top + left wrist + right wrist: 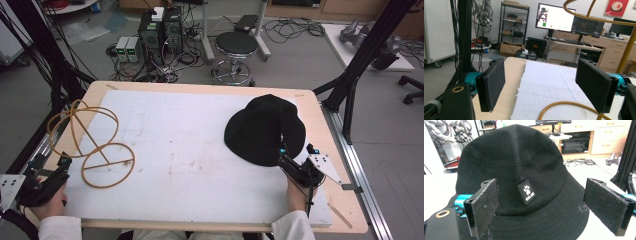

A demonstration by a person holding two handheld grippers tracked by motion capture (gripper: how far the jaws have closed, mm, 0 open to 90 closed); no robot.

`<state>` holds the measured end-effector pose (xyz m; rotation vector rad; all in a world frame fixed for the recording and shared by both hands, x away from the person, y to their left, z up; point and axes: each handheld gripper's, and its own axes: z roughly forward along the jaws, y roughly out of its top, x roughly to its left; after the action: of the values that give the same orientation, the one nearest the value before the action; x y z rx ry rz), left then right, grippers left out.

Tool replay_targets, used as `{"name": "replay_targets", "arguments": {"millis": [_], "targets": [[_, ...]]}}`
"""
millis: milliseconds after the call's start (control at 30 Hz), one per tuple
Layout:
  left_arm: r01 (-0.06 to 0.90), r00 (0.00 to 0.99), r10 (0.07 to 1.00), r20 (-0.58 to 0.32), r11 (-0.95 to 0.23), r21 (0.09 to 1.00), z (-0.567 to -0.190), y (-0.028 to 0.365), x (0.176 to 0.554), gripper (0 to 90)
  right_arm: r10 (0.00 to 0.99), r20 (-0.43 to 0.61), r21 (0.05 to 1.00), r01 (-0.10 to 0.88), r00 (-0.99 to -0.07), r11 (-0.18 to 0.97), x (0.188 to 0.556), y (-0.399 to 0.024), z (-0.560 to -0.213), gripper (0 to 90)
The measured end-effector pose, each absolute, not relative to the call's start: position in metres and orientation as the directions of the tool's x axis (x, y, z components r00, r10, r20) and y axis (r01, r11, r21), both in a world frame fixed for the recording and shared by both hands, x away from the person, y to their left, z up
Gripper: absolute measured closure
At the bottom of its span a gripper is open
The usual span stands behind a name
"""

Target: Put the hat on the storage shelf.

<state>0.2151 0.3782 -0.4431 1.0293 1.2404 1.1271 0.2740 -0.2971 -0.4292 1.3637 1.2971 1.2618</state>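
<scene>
Nothing is done yet: your right gripper, released, faces the hat; your left gripper, released too, waits beside the wire stand, far from the hat.

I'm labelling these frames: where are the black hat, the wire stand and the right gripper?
black hat (260,125), high view, on its crown.
wire stand (107,182), high view, on its base ring's near edge.
right gripper (541,207), right gripper view, between its open jaws.

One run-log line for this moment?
left gripper: open, by gold wire stand | right gripper: open, at black fabric bucket hat brim | hat on white foam sheet
</scene>
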Motion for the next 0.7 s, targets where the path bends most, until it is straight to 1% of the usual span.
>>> {"name": "replay_targets", "arguments": {"millis": [433,700], "targets": [[-0.063,-0.001,0.990,-0.144,0.143,0.988,-0.4438,0.3768,0.2170,24.1,0.992,0.114,0.985,0.137,-0.045,-0.107,0.2740,-0.2986,-0.4292,12.0],[-0.061,-0.003,0.990,-0.139,0.139,0.988,-0.4440,0.3776,0.2169,24.2,0.990,0.131,0.979,0.166,-0.056,-0.120,0.2747,-0.2998,-0.4288,11.7]]}}
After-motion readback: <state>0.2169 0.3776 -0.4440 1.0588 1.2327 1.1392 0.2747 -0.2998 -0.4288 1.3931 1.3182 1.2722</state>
